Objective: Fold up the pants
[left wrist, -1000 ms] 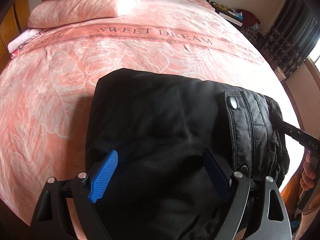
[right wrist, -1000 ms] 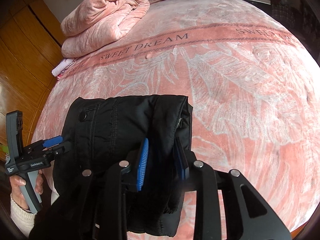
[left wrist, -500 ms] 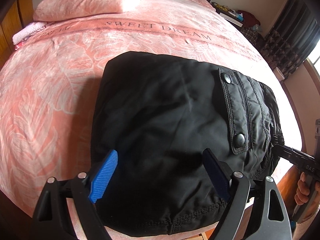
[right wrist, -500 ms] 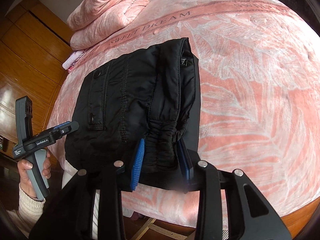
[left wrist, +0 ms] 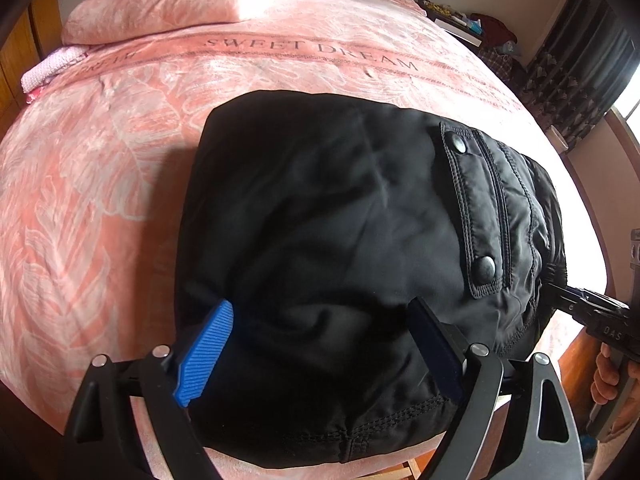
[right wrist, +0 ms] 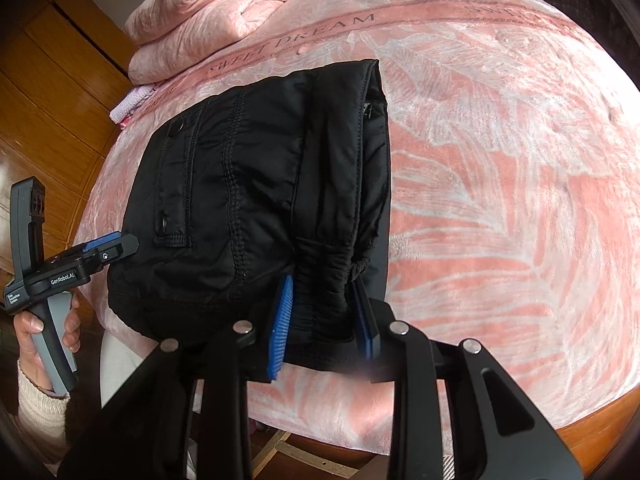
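Two tongs on the job, both pointing down at the black pants (left wrist: 320, 208), which sit folded into a compact bundle near the front edge of the bed (left wrist: 100, 184), on its pink "SWEET DREAM" blanket.

Left tongs (left wrist: 320, 356): jaws spread wide and opening, blue pads (left wrist: 204, 352) straddling the near end of the bundle over the hem seam. Fabric lies between the pads, but they don't press on it, so no grip.

Right tongs (right wrist: 324, 320): jaws narrow and closing, pads on either side of the gathered elastic waistband (right wrist: 324, 280), fabric bunched and pinched between them (grip looks real). Waistband end is at the bed's front edge, slightly overhanging.

Pocket flap with two snaps (left wrist: 472, 208) faces up on the bundle's top layer.

Hands: one hand (right wrist: 44, 328) with a cream sleeve cuff grips the left tool's handle; fingers (left wrist: 604, 376) on the right tool's handle show at the left view's edge.

Folded pink quilt (right wrist: 216, 8) sits at the far end of the bed, well apart from the pants.
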